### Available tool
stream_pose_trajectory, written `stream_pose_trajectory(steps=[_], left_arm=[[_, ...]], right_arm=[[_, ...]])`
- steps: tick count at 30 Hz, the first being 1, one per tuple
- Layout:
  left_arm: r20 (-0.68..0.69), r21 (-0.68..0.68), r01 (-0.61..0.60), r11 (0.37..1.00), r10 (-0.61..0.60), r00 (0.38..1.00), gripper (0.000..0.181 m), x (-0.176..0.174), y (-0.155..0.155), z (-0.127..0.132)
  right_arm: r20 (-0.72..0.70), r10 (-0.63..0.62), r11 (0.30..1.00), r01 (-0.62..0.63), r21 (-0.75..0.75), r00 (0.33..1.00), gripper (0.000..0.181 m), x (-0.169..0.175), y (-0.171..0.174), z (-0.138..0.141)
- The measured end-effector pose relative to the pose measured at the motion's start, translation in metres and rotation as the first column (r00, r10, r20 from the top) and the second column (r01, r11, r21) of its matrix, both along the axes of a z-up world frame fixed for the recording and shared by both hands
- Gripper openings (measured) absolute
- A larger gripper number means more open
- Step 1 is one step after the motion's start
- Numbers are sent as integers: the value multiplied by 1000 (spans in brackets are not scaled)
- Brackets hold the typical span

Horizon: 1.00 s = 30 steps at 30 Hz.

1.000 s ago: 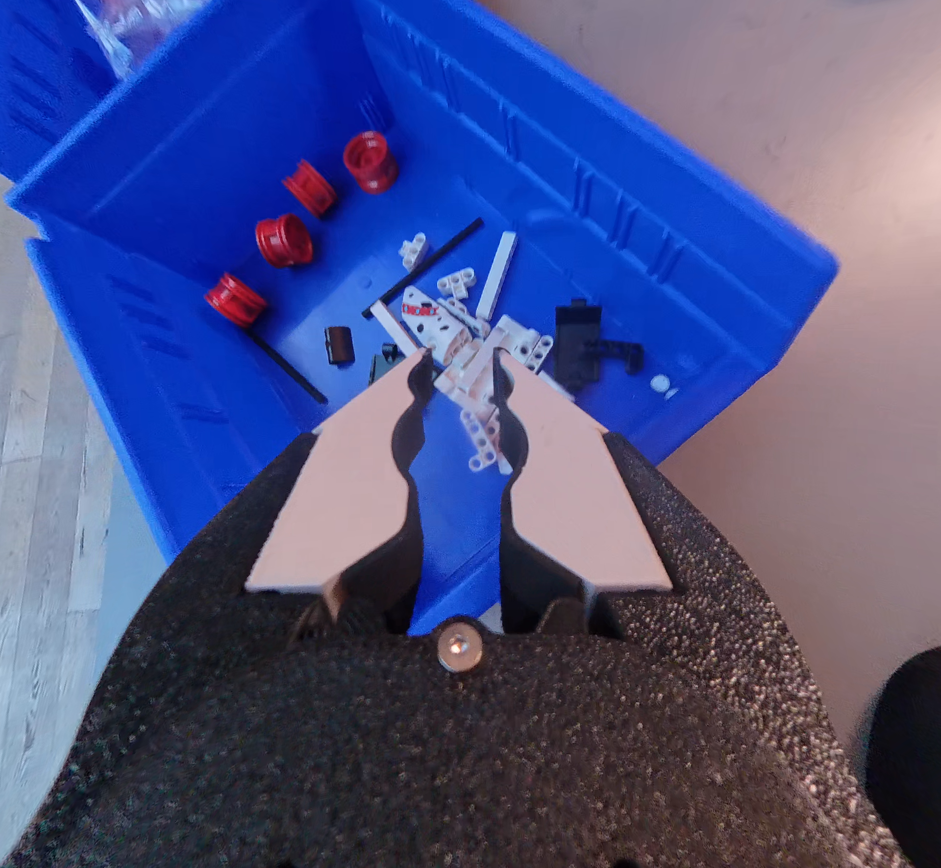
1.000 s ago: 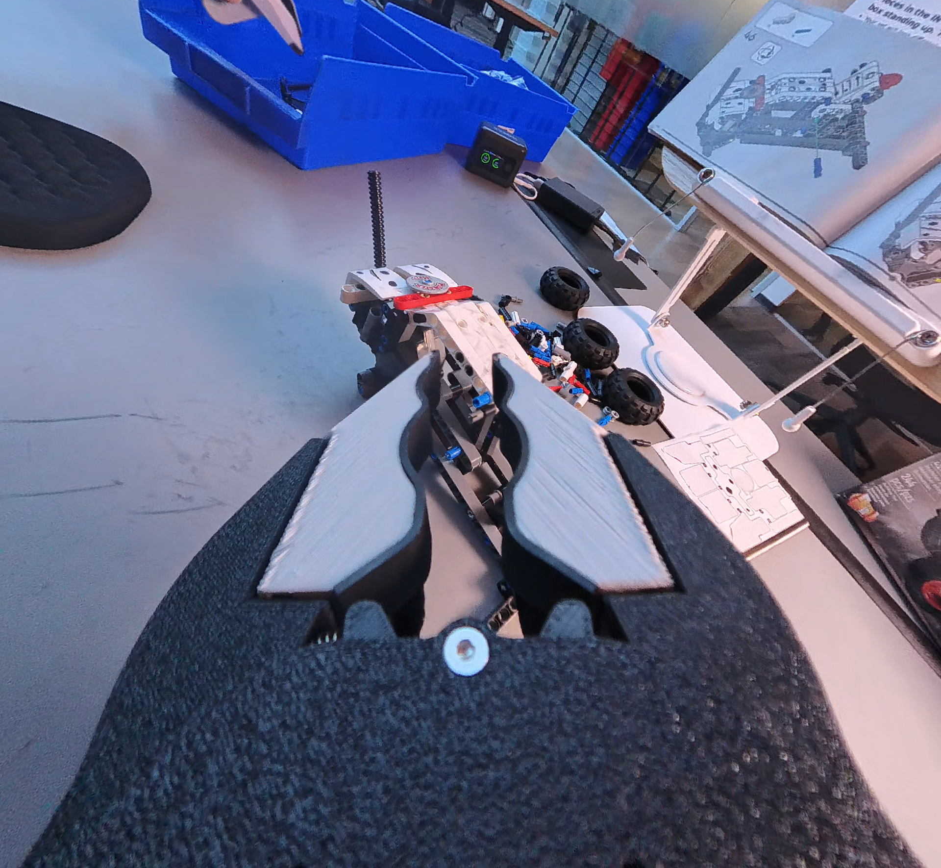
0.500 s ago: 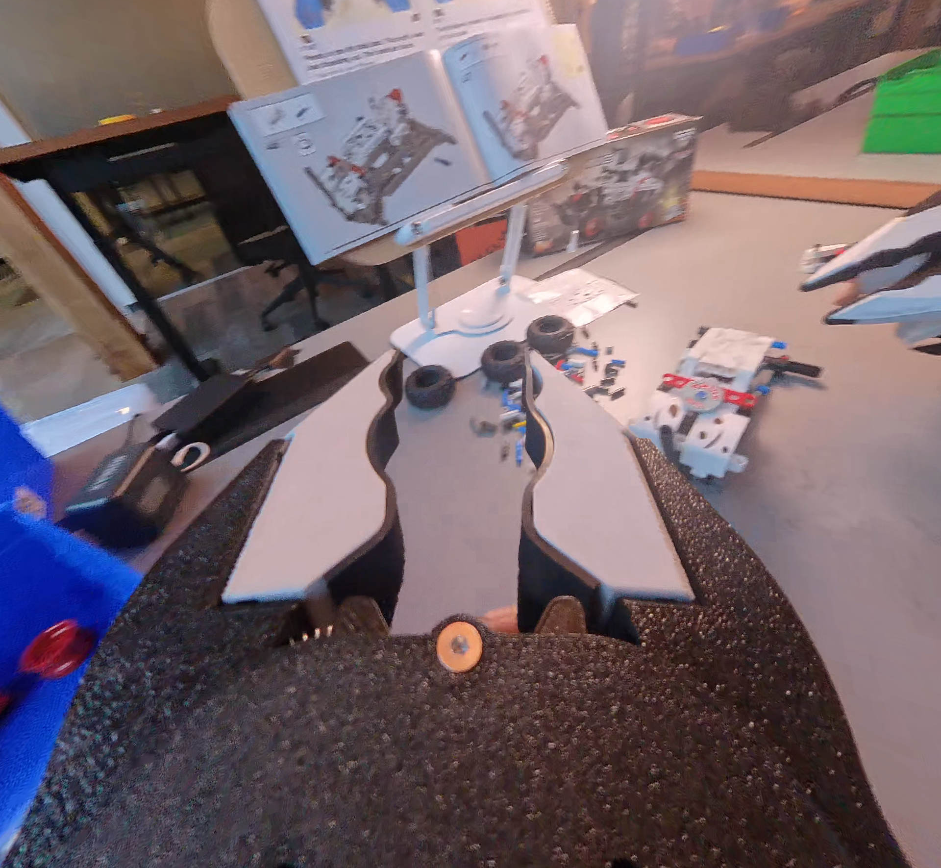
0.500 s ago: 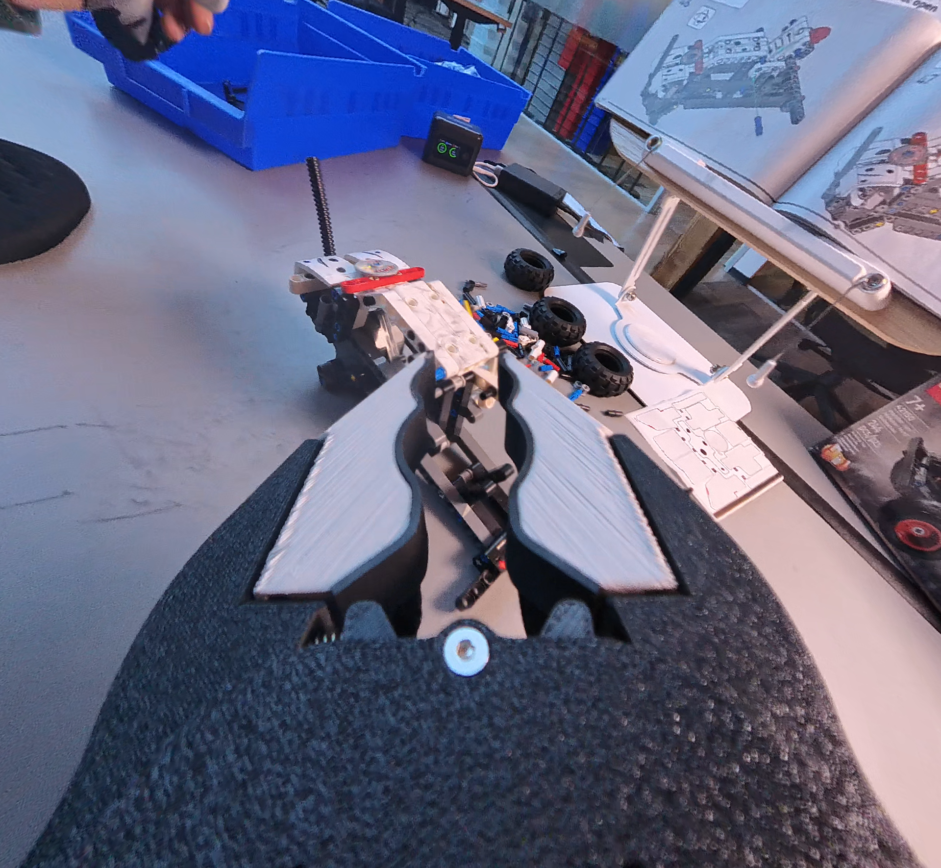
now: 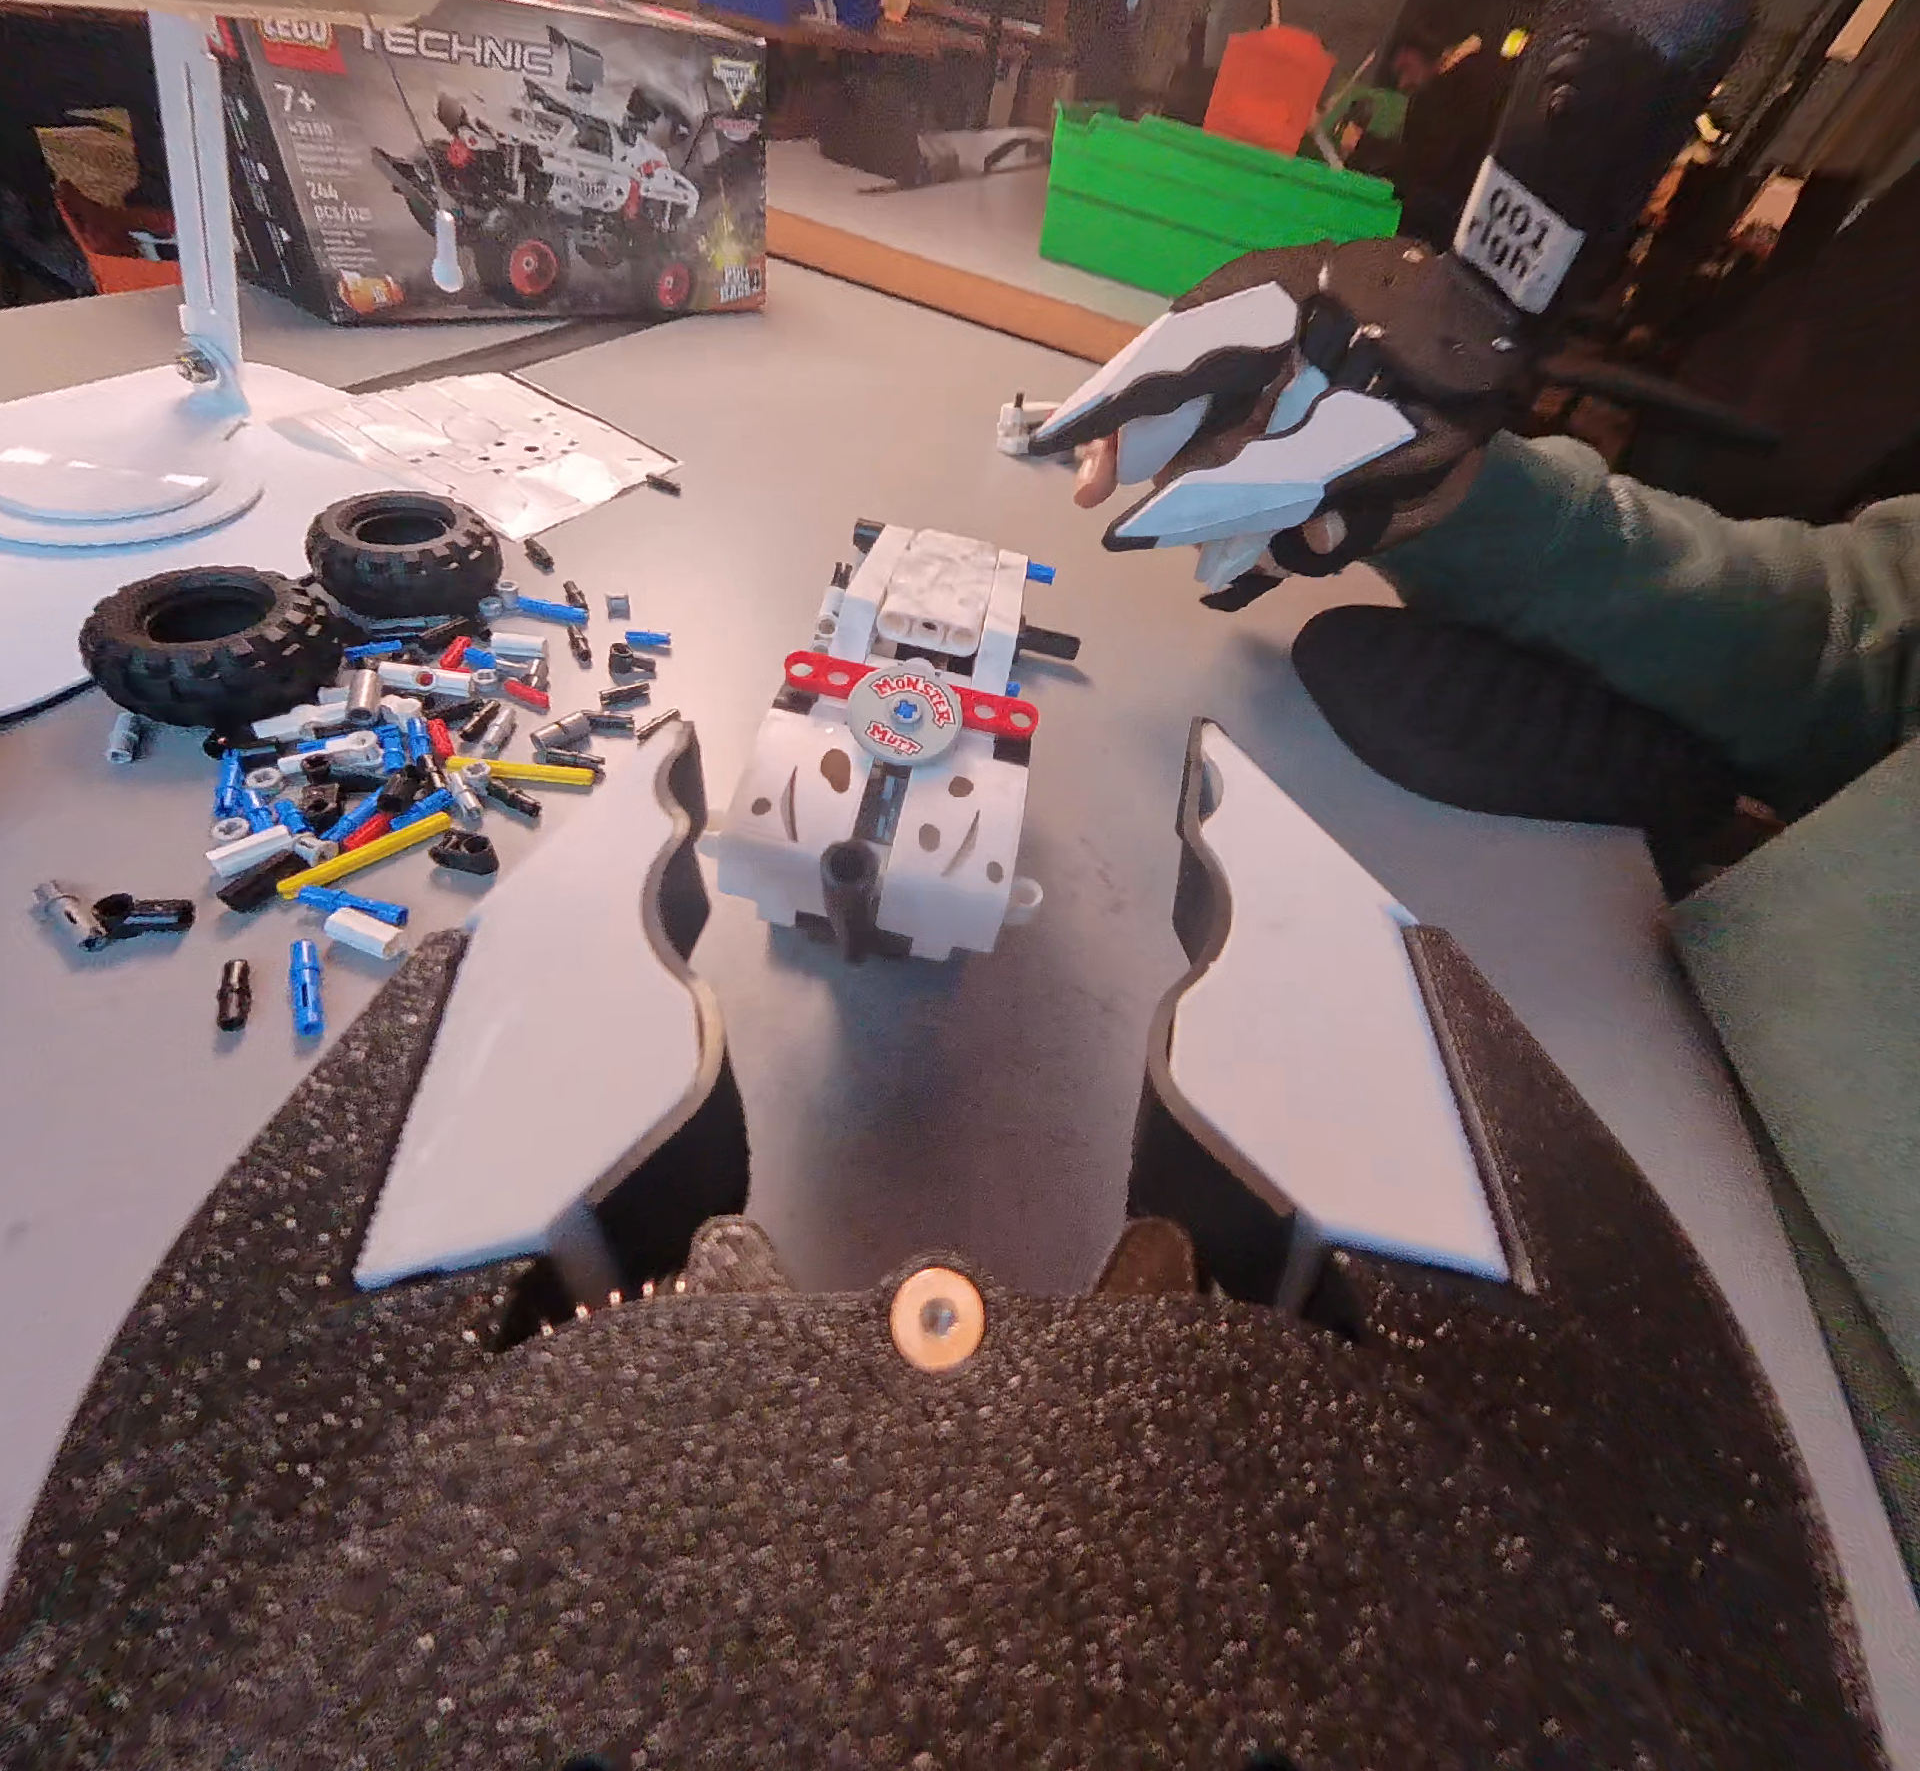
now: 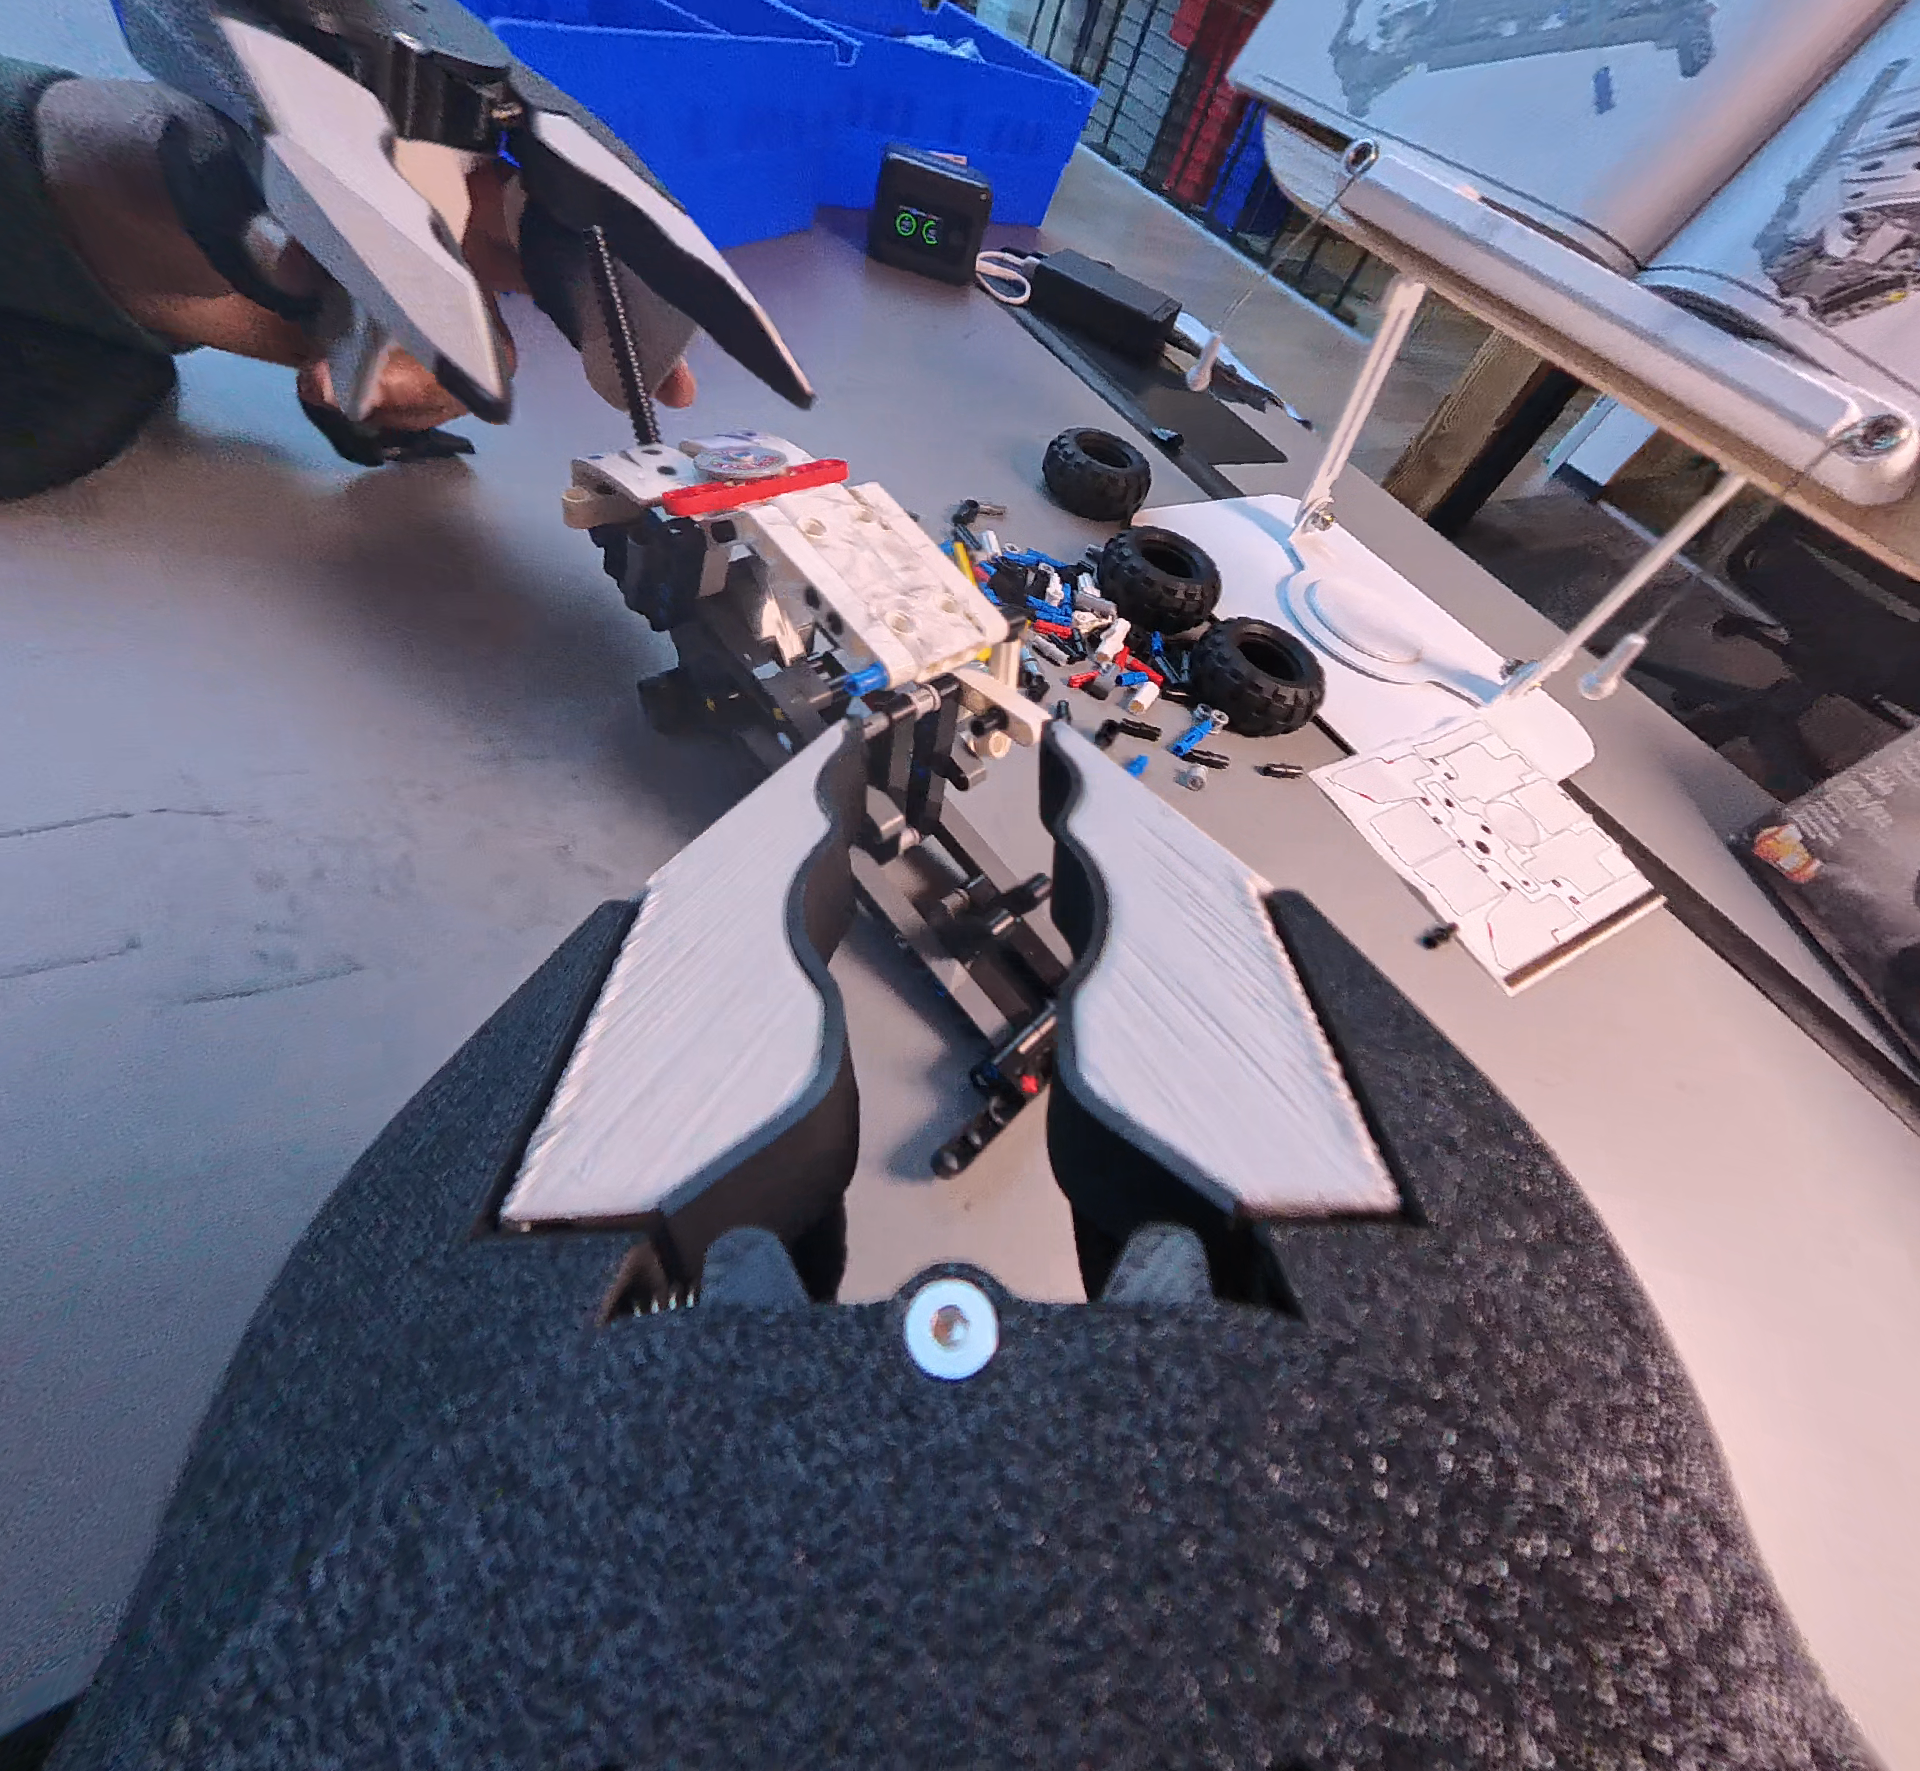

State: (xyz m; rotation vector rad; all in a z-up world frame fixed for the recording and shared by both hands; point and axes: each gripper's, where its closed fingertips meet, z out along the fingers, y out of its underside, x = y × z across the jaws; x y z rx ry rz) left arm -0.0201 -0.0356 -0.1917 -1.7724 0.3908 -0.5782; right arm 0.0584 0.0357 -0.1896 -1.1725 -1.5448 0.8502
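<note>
A: Left wrist view? 
B: Left gripper (image 5: 940,755) released wide, toy truck chassis (image 5: 894,765) mid-worktop between its tips, loose parts (image 5: 395,786) toward left edge.
A: Right wrist view? 
B: Right gripper (image 6: 945,745) parted, straddling chassis's (image 6: 821,578) black tail; contact unclear.

The tabletop (image 5: 935,433) is looking smooth and matt grey. The model (image 5: 883,786) is showing glossy white plastic; the tyres (image 5: 208,641) are looking like matt knobbly rubber. The bins (image 6: 790,90) are showing smooth blue plastic, the box (image 5: 499,173) glossy card, the stand (image 6: 1621,350) shiny metal.
</note>
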Motion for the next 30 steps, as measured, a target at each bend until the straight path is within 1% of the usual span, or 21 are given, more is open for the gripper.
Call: stream_pose_trajectory(steps=[5, 6, 7, 8, 10, 14, 19, 21, 23, 25, 27, 30], left_arm=[[-154, -58, 1, 998, -10, 988, 88, 14, 21, -21], [-186, -53, -16, 998, 6, 983, 82, 13, 25, -23], [-212, -50, -40, 998, 29, 977, 71, 11, 28, -24], [-220, -45, -49, 998, 38, 975, 67, 10, 29, -24], [-215, -41, -61, 997, 51, 975, 67, 10, 28, -24], [-230, -36, -75, 997, 64, 971, 67, 12, 22, -24], [-226, -23, -42, 999, 36, 973, 67, 19, 11, -24], [-216, -22, -17, 1000, 12, 976, 72, 22, 8, -23], [-197, -13, -4, 1000, 1, 980, 74, 24, 5, -20], [-187, -9, -14, 1000, 12, 982, 74, 22, 6, -19], [-186, -20, -21, 1000, 17, 982, 78, 21, 7, -21], [-222, -30, -34, 999, 26, 975, 78, 21, 9, -25]], right_arm=[[5, 13, 998, -13, 61, 1000, 26, -15, -21, -5], [5, 9, 997, -10, 77, 1000, 26, -16, -23, -6], [4, 1, 995, -1, 99, 1000, 25, -18, -23, -6], [5, -8, 992, 7, 124, 1000, 24, -18, -23, -7], [12, -27, 988, 25, 155, 1000, 23, -19, -22, -10], [17, -44, 987, 41, 157, 999, 20, -21, -21, -12], [15, -54, 987, 51, 151, 998, 17, -21, -19, -14], [13, -56, 987, 53, 150, 998, 17, -21, -19, -14], [11, -56, 988, 54, 147, 998, 16, -22, -18, -14], [10, -55, 988, 53, 146, 998, 16, -21, -18, -14], [10, -55, 988, 53, 148, 998, 16, -21, -19, -14], [9, -54, 987, 52, 153, 999, 15, -21, -19, -14]])
